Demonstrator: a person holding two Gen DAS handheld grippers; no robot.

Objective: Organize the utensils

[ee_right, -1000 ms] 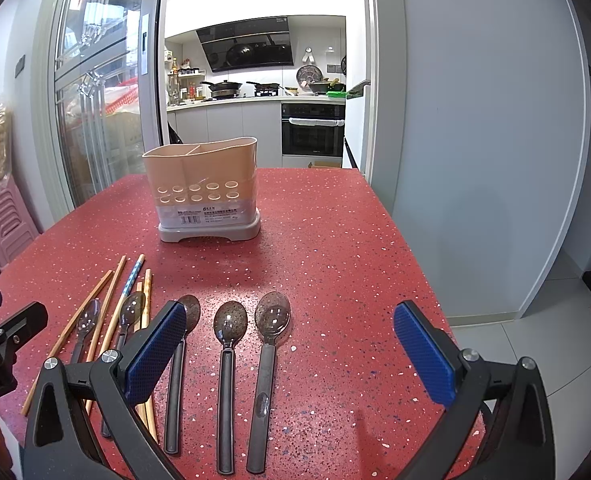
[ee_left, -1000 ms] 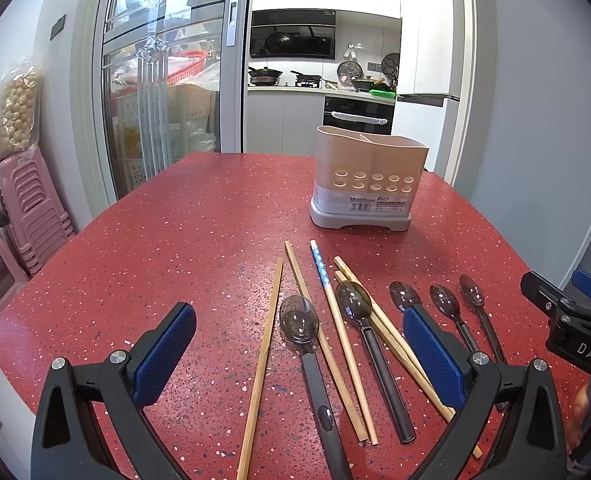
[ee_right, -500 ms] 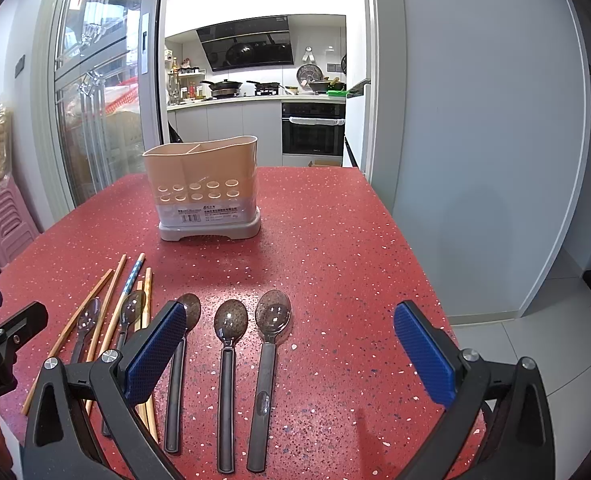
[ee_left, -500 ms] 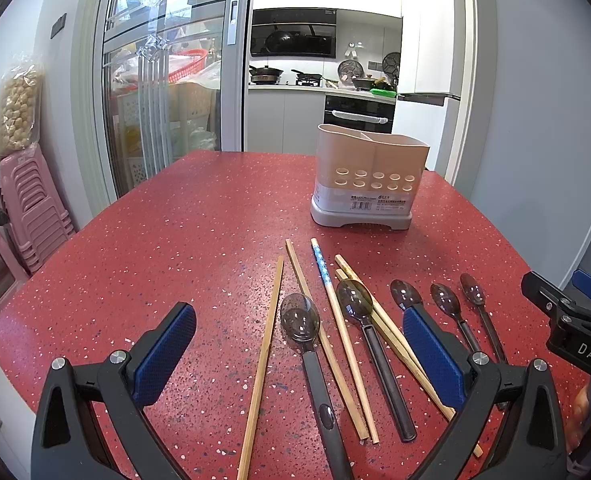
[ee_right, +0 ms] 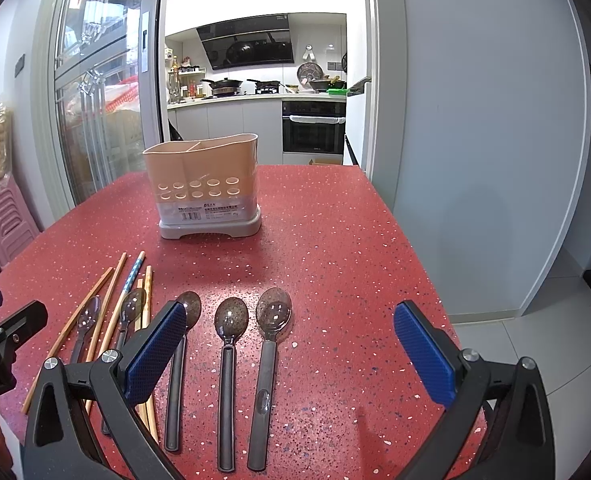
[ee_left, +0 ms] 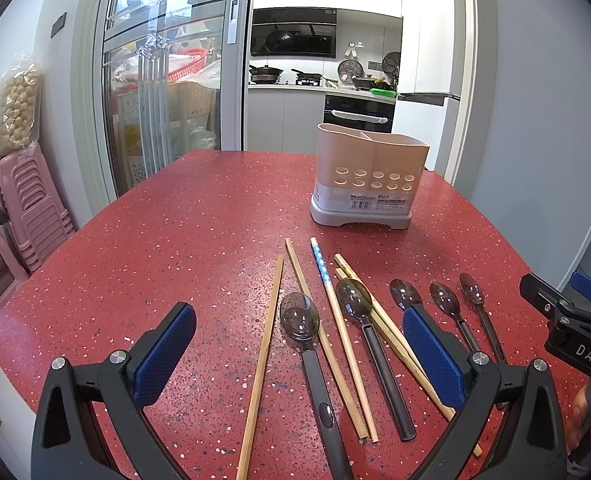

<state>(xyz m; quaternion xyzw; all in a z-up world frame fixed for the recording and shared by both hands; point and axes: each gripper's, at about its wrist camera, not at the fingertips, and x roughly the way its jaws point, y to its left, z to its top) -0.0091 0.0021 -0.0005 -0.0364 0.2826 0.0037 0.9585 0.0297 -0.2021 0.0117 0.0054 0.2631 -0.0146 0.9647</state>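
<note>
Your left gripper (ee_left: 299, 344) hangs with jaws spread wide and nothing between them; its right finger (ee_left: 431, 350) covers part of a spoon handle and some chopstick ends. Your right gripper (ee_right: 289, 350) is likewise agape and empty, its left finger (ee_right: 155, 354) hiding a spoon's neck. Beneath them on the red table (ee_right: 335, 248) lie five spoons (ee_right: 231, 320) and several chopsticks (ee_left: 263, 356), some crossing under spoons; their near ends are cut off by the frame. Beyond, well apart, stands the holder (ee_left: 369, 178), upright, its compartments' insides hidden from you.
</note>
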